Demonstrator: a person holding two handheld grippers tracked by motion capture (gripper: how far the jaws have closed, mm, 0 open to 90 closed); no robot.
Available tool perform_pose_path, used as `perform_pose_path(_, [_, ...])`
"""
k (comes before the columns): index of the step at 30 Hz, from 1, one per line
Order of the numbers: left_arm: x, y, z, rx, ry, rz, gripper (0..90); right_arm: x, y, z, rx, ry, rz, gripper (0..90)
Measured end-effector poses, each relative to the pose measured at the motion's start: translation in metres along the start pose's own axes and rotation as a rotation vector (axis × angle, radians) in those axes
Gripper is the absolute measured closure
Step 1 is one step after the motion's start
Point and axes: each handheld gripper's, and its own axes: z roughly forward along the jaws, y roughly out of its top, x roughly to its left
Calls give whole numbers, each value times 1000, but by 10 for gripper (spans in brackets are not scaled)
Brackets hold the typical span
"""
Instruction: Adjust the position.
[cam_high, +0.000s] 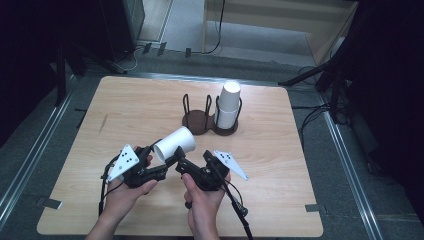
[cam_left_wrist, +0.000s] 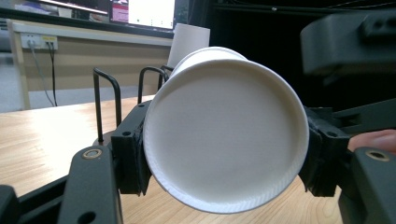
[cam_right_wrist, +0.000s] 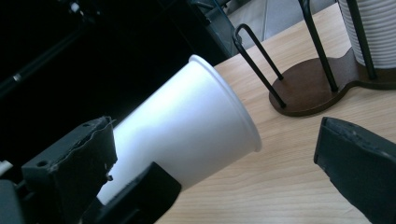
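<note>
High view: the left claw grips a white paper cup lying sideways above the table; beyond both claws stands a two-bay holder, one bay stacked with cups, one empty.
Left claw view: its jaws clamp the cup's base end.
Right claw view: the right claw stands open, the cup between its jaws, untouched; placing it in the holder is probably left
</note>
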Motion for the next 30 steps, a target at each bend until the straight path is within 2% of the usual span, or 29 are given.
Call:
perform_pose_path(5, [-1, -1, 1, 1, 9, 5, 326, -1, 1, -1, -5, 22, 107, 0])
perform_pose_path(8, [-2, -1, 2, -3, 10, 11, 326, -3, 2, 1, 16, 37, 200, 0])
perform_pose_path(12, [-4, -2, 3, -1, 5, 15, 326, -3, 0, 5, 38, 67, 273, 0])
perform_pose_path(14, [-5, -2, 4, -1, 3, 14, 326, -3, -1, 7, 38, 72, 278, 0])
perform_pose_path(18, [-6, -2, 4, 1, 0, 17, 326, -5, -1, 14, 72, 113, 369, 0])
perform_pose_path(22, [-5, -3, 5, 3, 3, 16, 326, -9, 0, 19, 80, 123, 432, 0])
perform_pose_path(26, [-6, -3, 5, 4, 2, 27, 326, -12, -2, 24, 113, 132, 509, 0])
perform_pose_path(30, [-8, -4, 6, 6, -2, 32, 326, -13, -4, 28, 122, 136, 539, 0])
